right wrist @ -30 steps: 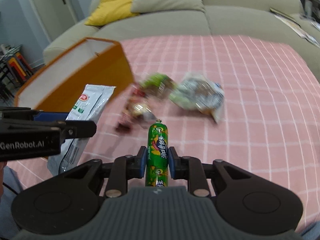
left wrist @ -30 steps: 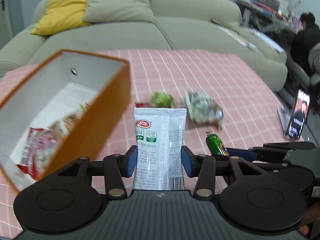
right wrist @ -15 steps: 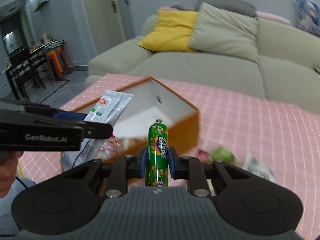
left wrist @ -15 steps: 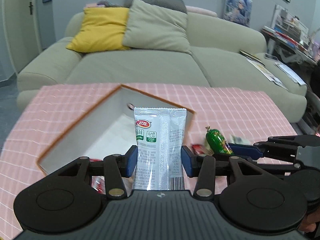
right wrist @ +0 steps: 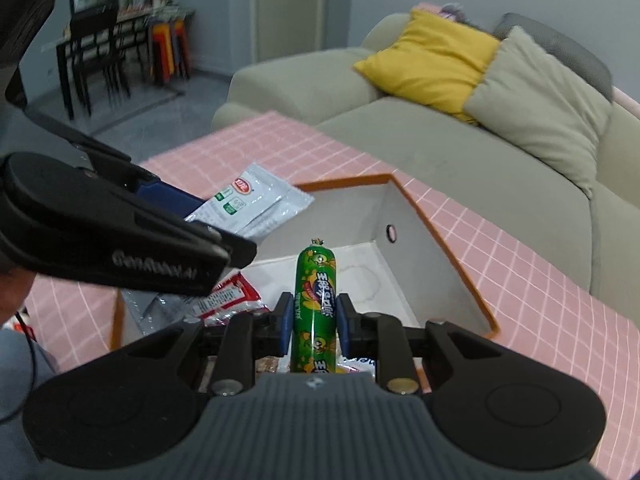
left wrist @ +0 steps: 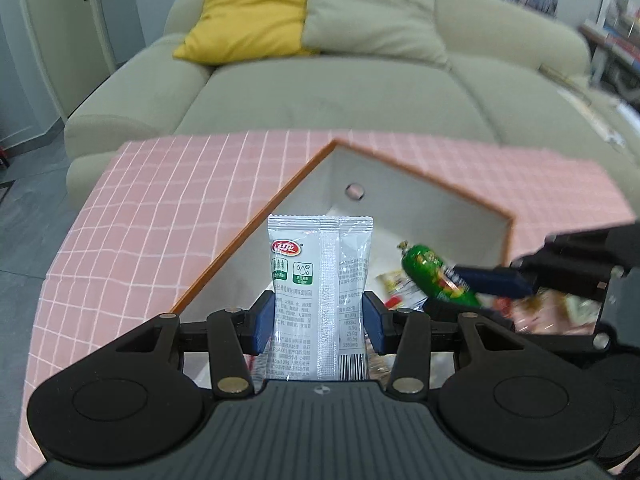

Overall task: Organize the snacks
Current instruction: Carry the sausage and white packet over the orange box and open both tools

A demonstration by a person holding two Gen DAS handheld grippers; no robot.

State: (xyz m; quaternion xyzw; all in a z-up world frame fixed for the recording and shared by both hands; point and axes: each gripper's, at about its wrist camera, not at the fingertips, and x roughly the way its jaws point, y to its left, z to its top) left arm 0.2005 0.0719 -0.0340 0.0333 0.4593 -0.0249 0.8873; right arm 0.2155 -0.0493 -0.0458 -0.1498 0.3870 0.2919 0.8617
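My left gripper (left wrist: pixel 319 318) is shut on a white snack packet (left wrist: pixel 320 280) and holds it upright over the open orange box (left wrist: pixel 424 176) with white inside walls. My right gripper (right wrist: pixel 313 322) is shut on a green sausage stick (right wrist: pixel 315 304), also above the box (right wrist: pixel 420 216). The sausage (left wrist: pixel 436 274) and the right gripper show at the right of the left wrist view. The white packet (right wrist: pixel 252 204) and the left gripper show at the left of the right wrist view. Red and white snack packs (right wrist: pixel 228 300) lie inside the box.
The box stands on a table with a pink checked cloth (left wrist: pixel 160 200). A beige sofa (left wrist: pixel 340 92) with a yellow cushion (left wrist: pixel 248 12) runs behind the table. Dark chairs and stools (right wrist: pixel 120 52) stand far left in the right wrist view.
Both grippers have swung left from the loose snacks on the cloth to above the open box, each keeping its snack. The box interior now fills the middle of both views.
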